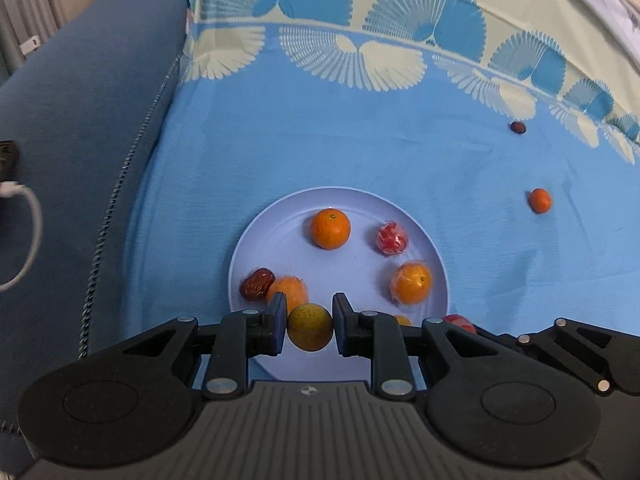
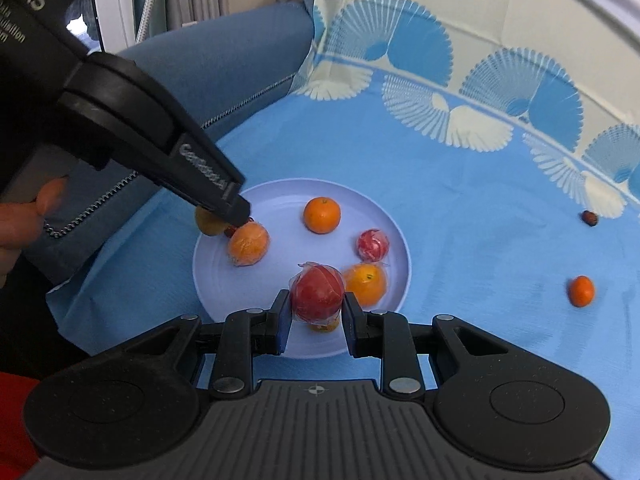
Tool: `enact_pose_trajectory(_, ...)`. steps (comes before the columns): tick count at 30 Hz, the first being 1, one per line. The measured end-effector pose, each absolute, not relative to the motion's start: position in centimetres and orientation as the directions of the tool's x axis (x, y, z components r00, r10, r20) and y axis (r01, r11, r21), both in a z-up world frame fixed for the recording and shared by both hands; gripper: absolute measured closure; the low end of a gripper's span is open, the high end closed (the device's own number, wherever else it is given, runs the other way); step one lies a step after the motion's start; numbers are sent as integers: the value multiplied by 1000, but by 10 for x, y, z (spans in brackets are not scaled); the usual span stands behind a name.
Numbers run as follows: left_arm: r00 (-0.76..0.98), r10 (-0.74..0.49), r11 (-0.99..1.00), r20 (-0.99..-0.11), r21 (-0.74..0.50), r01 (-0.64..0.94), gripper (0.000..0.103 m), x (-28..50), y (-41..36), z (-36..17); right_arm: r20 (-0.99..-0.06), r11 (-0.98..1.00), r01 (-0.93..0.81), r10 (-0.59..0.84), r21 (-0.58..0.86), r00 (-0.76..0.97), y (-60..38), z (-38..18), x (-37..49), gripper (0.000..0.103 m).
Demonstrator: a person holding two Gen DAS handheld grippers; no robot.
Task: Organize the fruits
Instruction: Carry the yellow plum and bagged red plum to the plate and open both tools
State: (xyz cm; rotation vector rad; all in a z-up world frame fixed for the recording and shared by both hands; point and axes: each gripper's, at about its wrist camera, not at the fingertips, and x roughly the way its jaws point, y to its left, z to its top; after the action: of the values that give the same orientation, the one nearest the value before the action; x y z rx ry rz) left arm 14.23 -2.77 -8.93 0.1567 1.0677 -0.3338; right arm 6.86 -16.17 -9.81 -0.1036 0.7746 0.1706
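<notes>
A pale blue plate on a blue cloth holds several fruits: an orange, a wrapped orange, a small wrapped red fruit, another wrapped orange and a brown date. My left gripper is shut on a yellow-green round fruit over the plate's near-left rim. My right gripper is shut on a wrapped red fruit over the plate's near edge.
A small orange and a dark date lie loose on the cloth to the right. A blue sofa arm stands on the left, with a white cable on it.
</notes>
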Motion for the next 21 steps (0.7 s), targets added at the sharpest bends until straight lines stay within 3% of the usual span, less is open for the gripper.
enact_pose_trajectory(7,425,-189,926,-885,-16,378,76,161,-40,-114,-733,976,-213,112,-45,671,-158,-121,91,74)
enact_pose_trajectory(8,415,-201,922,-887,-28,387,71,163,-40,-116,-738,976,-212,111,-45,666,-158,-123,95,73)
enact_pose_trajectory(9,415,-212,919,-885,-36,394,50,164,-40,-115,-740,977,-210,109,-44,664,-159,-123,97,69)
enact_pose_trajectory(10,429,-216,919,-877,-35,392,35,164,-39,-112,-743,977,-207,107,-44,661,-160,-122,99,49)
enact_pose_trajectory(11,458,-209,924,-864,-21,382,6,163,-37,-108,-740,978,-202,100,-49,666,-161,-120,99,35)
enact_pose_trajectory(12,497,-193,929,-846,5,369,0,160,-34,-101,-732,979,-196,93,-56,675,-161,-117,97,26)
enact_pose_trajectory(16,552,-144,925,-821,86,370,0,143,-21,-82,-731,985,-162,69,-58,679,-167,-103,77,13)
enact_pose_trajectory(21,520,-100,941,-848,89,326,0,106,5,-69,-766,993,-113,83,14,638,-174,-90,38,8)
